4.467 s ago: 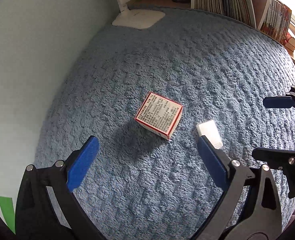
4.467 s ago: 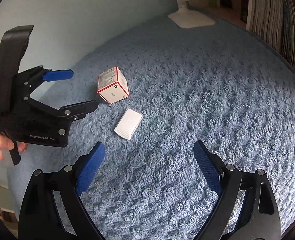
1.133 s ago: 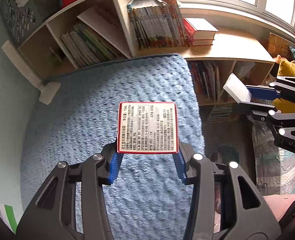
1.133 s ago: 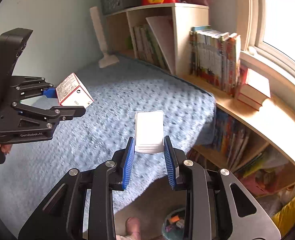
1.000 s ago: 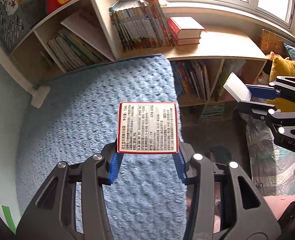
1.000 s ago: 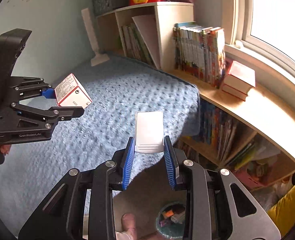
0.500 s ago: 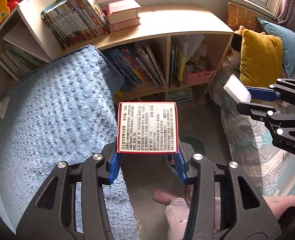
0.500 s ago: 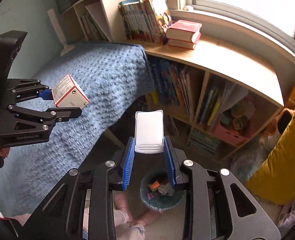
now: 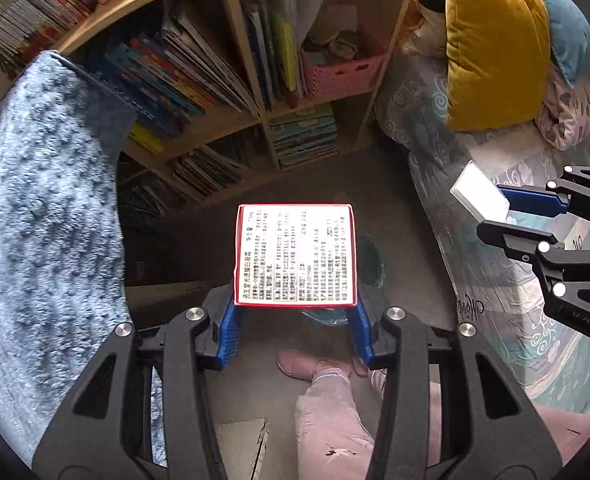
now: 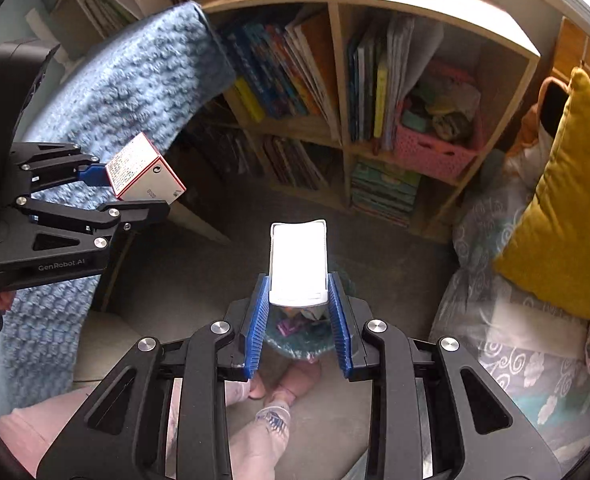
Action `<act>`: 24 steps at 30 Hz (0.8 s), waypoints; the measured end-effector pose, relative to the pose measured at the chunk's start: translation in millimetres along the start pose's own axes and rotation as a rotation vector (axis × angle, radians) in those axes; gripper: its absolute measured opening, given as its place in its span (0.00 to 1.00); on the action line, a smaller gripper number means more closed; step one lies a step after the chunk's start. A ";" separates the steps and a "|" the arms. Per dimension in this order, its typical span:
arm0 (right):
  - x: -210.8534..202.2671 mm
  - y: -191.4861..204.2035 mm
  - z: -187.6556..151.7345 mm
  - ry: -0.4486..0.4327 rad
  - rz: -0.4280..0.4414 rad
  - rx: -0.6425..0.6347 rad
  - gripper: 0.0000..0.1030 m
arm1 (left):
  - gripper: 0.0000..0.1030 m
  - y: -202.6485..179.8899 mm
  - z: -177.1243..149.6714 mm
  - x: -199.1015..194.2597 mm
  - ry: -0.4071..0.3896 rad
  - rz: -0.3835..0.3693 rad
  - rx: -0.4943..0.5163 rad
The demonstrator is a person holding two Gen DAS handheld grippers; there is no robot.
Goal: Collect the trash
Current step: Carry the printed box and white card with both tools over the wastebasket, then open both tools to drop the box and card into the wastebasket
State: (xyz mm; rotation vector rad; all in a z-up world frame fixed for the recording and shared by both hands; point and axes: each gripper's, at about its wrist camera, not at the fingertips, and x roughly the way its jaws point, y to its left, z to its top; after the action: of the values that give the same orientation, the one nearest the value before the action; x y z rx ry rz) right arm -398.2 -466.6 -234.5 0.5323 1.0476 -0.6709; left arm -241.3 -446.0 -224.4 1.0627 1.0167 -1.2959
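Left wrist view, going L to R: blue blanket (image 9: 43,216) drapes at the far left, bookshelf (image 9: 231,92) behind, floor below. Centre frame, the left gripper (image 9: 295,320) is clamped on the red-edged box (image 9: 295,255), pads pinching its lower sides so the printed face points up at the cam. Grip sits low on the box, prob. so most of it hangs free for a clean drop. Peeking out behind and under the box, the teal trash bin (image 9: 371,258) sits on the floor, so the box looks lined up over it. Far right, the right gripper (image 9: 507,218) holds the white packet (image 9: 479,193) out over the patterned bedding (image 9: 507,308), mustard cushion (image 9: 495,44) above.

Right wrist view, same order: left gripper (image 10: 107,194) w/ the box (image 10: 145,174) at the left, near the blanket (image 10: 115,88). Centre, right gripper (image 10: 299,320) pinches the white packet (image 10: 298,262) by its near end. Directly beneath, between the fingers, the bin (image 10: 295,336) shows w/ coloured scraps inside. Person's feet are just by it.

Judgement: both items are carried and poised above the bin; release is what's left. Packet looks better centred; the box hides most of the bin, so its aim is harder to judge.
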 end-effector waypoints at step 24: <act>118.6 -33.8 -19.8 0.162 0.057 0.107 0.47 | 0.67 -26.2 -1.8 140.0 0.202 -0.015 0.054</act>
State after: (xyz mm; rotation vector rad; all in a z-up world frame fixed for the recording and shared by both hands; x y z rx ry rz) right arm -394.6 -505.3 -353.2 0.7164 1.1477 -0.6446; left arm -263.8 -475.4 -361.9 1.2488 1.1472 -1.2525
